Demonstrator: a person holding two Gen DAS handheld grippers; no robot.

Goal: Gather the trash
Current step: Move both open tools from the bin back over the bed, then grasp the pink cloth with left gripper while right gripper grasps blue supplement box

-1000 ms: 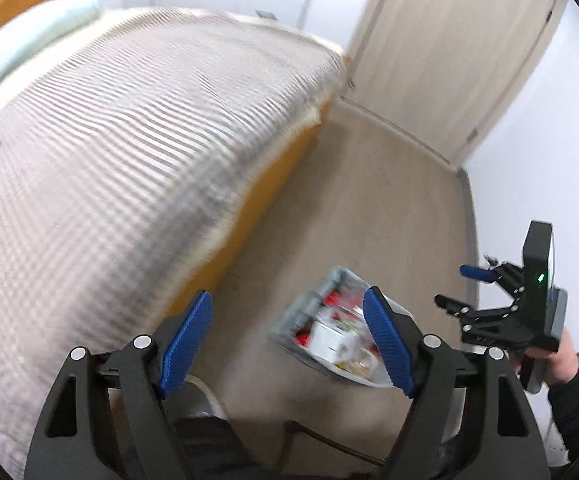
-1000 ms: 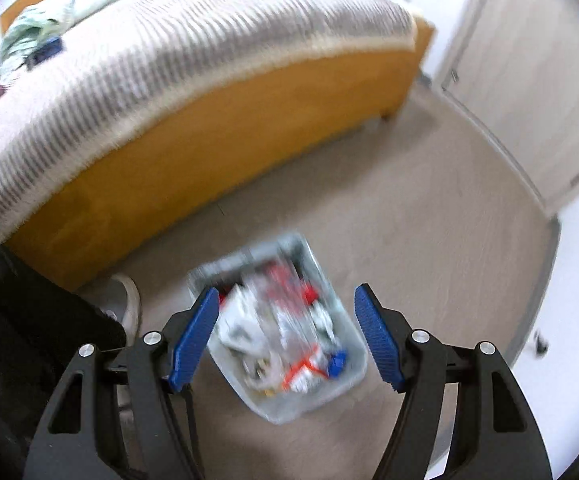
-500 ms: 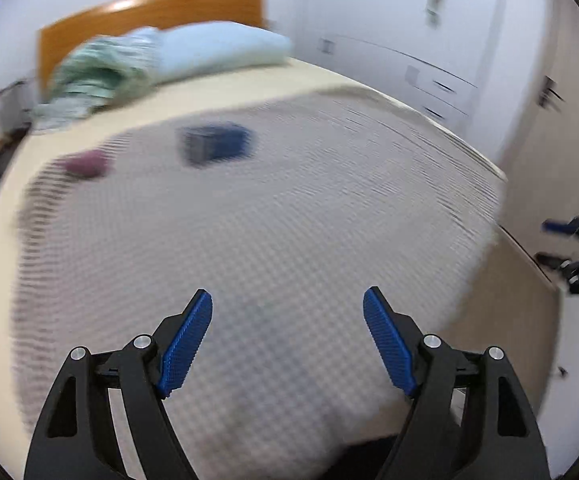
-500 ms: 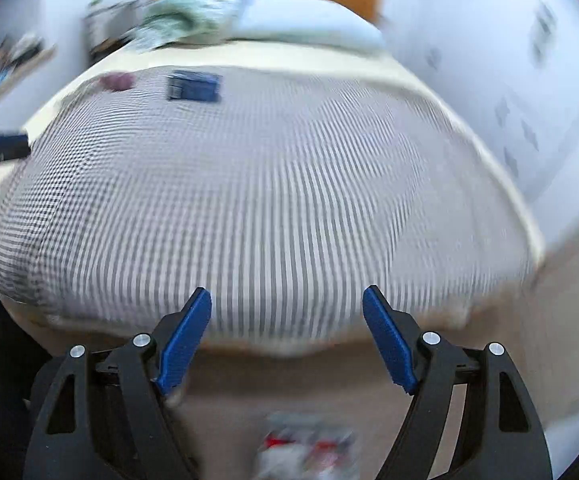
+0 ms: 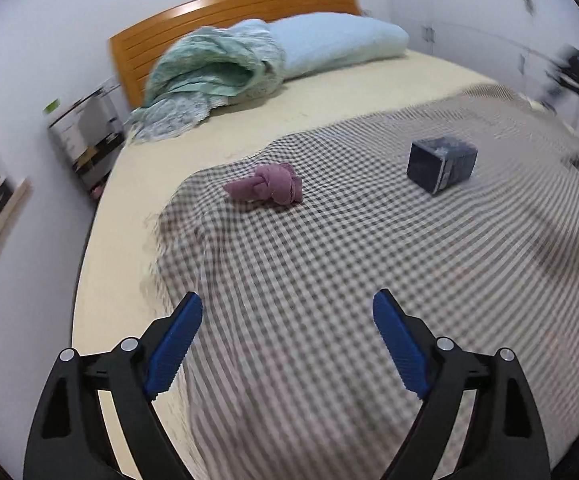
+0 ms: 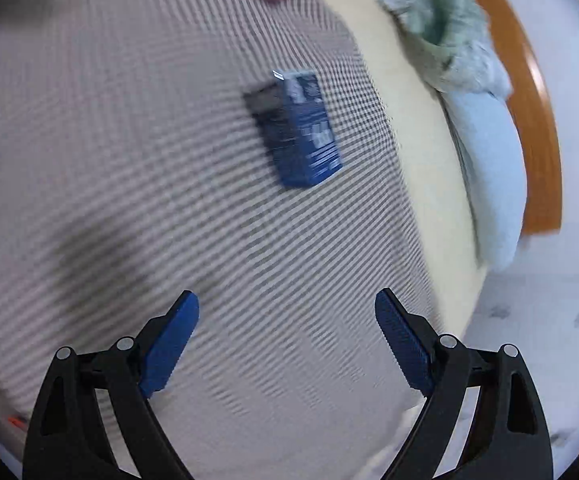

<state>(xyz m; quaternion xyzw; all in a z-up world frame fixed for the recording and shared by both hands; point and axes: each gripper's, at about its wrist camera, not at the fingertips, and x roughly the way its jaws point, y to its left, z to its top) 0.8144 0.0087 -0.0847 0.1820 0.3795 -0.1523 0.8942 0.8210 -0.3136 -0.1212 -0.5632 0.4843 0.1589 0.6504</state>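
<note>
Both the left tongs and right tongs hang released and empty over the checked blanket, jaws just widened, likely readied for the trash lying ahead: a dark blue box; a knotted purple cloth just beside.

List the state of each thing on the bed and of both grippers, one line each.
Left gripper: open, empty, jaws just opened wider.
Right gripper: open, empty, jaws just opened wider.
Blue box: lying on the checked blanket, untouched.
Purple knotted cloth: on the blanket, untouched.
Green cloth: crumpled against the pillow.
</note>
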